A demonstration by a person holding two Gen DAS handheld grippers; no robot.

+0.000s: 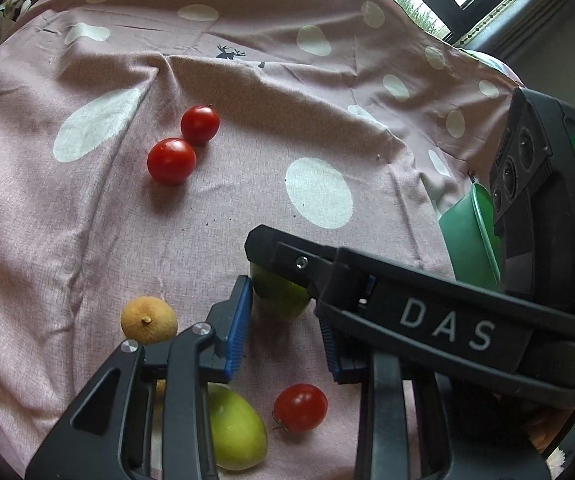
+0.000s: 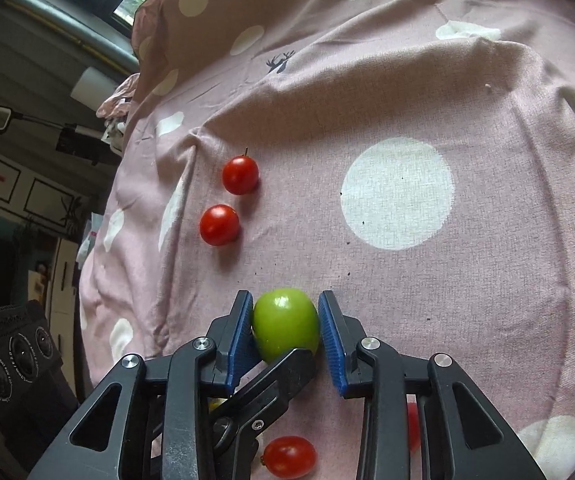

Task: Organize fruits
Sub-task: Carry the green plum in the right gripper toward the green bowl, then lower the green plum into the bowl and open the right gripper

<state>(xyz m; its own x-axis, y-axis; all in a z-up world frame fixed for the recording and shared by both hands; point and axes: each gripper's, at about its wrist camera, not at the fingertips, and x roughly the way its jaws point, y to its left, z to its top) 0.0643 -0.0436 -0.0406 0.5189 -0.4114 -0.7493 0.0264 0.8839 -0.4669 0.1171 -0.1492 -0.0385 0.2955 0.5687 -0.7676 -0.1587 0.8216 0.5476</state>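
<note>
**Right gripper clamps green fruit, left gripper crosses it**

The right gripper point(image 2: 286, 300) has its 2 blue pads point(image 2: 242, 336) pressed on either side of the green fruit point(image 2: 285, 324), which sits on the cloth point(image 2: 467, 280) right at the fingertips. The jaws stand only as wide as the fruit.

The left gripper point(image 1: 285, 320) comes in across it at an angle. In the right wrist view, 1 of its black fingers lies slantwise under the fruit's near side. In the left wrist view, the right gripper's arm marked DAS runs over the top of the same fruit. The left jaws are drawn in to a narrow gap, with only cloth showing between the pads. The tip of its left pad lies against the fruit. Its other pad is half hidden behind the right gripper, so whether it also touches cannot be told.

The other fruits lie loose on the pink, white-dotted cloth:

- 2 tomatoes point(image 1: 200, 125) lie well beyond the grippers, touching or nearly so.
- A 3rd tomato point(image 1: 300, 407) lies close below the left fingers.
- A 2nd green fruit point(image 1: 235, 428), paler, lies just left of that tomato, partly under the left finger.
- A yellow fruit point(image 1: 149, 320) lies just beside the same finger.

A green tub point(image 1: 471, 236) stands at the cloth's right edge.
</note>
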